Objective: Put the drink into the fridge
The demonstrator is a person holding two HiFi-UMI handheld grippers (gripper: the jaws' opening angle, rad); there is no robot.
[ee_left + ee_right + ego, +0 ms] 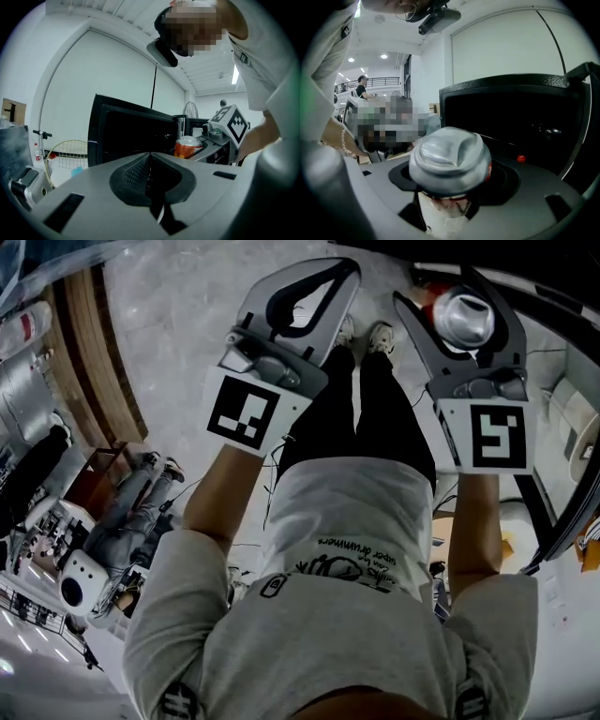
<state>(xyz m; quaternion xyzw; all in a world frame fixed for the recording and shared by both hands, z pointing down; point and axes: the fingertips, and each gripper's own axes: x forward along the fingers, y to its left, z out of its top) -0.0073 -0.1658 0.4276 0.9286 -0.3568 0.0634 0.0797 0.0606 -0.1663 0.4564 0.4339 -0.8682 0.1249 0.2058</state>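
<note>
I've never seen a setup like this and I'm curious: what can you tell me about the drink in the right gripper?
The drink is a small container with a crinkled silver foil lid, an orange-red band beneath it and a paler body below. It stands upright between the jaws of the right gripper, which are closed on its sides and hold it off the floor near a black appliance. Only the jaws touch it. No print is readable.

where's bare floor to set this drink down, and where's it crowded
Bare: the grey marbled floor between the curved wooden band and the left tongs. Crowded: the person in grey jeans at the left, white machines at the right. The right tongs hold the foil-lidded drink cup.
</note>
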